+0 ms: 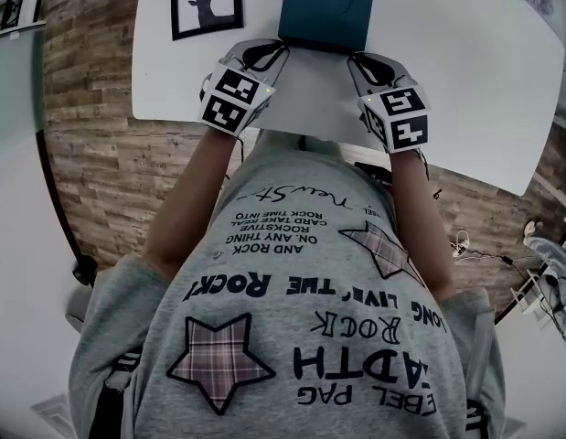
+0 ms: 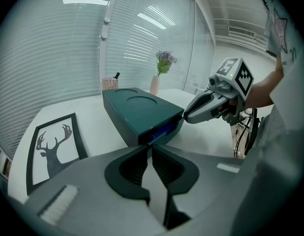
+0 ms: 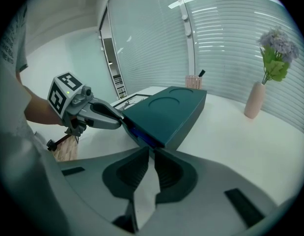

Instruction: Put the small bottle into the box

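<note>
**Desk:** What is the setting?
**Caption:** You stand at a white table (image 1: 465,90) over a wood-plank floor (image 1: 100,154). Slatted blinds (image 2: 53,58) fill the wall behind the dark green box (image 1: 326,7). A framed deer print (image 1: 208,3) lies left of the box. A pale vase (image 3: 255,100) of purple flowers stands beyond the box, to its right.

**Desk:** Any lettering?
**Caption:** Your grey shirt (image 1: 292,318) carries "THE ROCK!" and "AND ROCK".

**Desk:** And your hands?
**Caption:** Both forearms reach forward and the grippers slant down. The left gripper (image 2: 151,146) meets the box's near left corner and the right gripper (image 3: 152,149) its near right corner. Both touch at the seam, where a blue strip (image 3: 142,134) shows. Each pair of jaws is drawn almost together, with nothing seen between them. The small bottle cannot be made out in any view.
</note>
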`<state>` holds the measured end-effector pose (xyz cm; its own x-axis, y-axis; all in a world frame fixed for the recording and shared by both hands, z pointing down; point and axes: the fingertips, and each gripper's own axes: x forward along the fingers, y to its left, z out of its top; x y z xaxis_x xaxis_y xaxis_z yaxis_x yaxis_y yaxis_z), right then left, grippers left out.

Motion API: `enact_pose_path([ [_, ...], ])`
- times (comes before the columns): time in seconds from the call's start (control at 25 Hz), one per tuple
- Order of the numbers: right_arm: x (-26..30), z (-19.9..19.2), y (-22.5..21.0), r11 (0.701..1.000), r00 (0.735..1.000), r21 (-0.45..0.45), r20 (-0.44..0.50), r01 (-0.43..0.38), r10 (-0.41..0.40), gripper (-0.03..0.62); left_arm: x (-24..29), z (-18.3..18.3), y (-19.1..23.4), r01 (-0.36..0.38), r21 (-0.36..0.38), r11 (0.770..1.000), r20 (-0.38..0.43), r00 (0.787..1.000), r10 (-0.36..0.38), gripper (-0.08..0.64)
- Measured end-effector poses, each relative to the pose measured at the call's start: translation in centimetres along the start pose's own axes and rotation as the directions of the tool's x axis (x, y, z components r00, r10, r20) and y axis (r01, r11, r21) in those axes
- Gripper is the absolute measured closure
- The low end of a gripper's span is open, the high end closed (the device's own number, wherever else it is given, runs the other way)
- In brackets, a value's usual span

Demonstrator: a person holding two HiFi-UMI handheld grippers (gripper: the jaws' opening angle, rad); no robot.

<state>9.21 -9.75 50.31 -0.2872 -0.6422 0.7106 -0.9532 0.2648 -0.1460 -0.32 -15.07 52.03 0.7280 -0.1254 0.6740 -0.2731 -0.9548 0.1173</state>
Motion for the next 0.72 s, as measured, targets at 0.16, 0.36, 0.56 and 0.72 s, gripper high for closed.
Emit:
enact_pose_path([
  [0.16,0.03,-0.01,-0.14,1.000,1.000,-0.003,0.004,0.018,-0.018,0.555,0.16,0.12,0.09,-0.010,-0.008,1.000,0.002,1.000,0.010,0.522],
  [0.36,-0.17,-0.06,-0.30,1.000,1.000,-0.003,0.006,0.023,-0.023,0.555,0.17,0.13,0.24,-0.013,-0.042,0.999,0.016,1.000,0.014,0.522],
  [0.56,-0.24,-0.33,-0.44,1.000,1.000,-0.005,-0.002,0.015,-0.015,0.555,0.26,0.21,0.56,-0.026,-0.066,0.997,0.034,0.999,0.028,0.520],
  [0.72,-0.30,-0.49,-0.23,1.000,1.000,-0.003,-0.004,0.007,-0.007,0.555,0.35,0.18,0.83,-0.029,-0.089,0.996,0.037,0.999,0.032,0.522],
])
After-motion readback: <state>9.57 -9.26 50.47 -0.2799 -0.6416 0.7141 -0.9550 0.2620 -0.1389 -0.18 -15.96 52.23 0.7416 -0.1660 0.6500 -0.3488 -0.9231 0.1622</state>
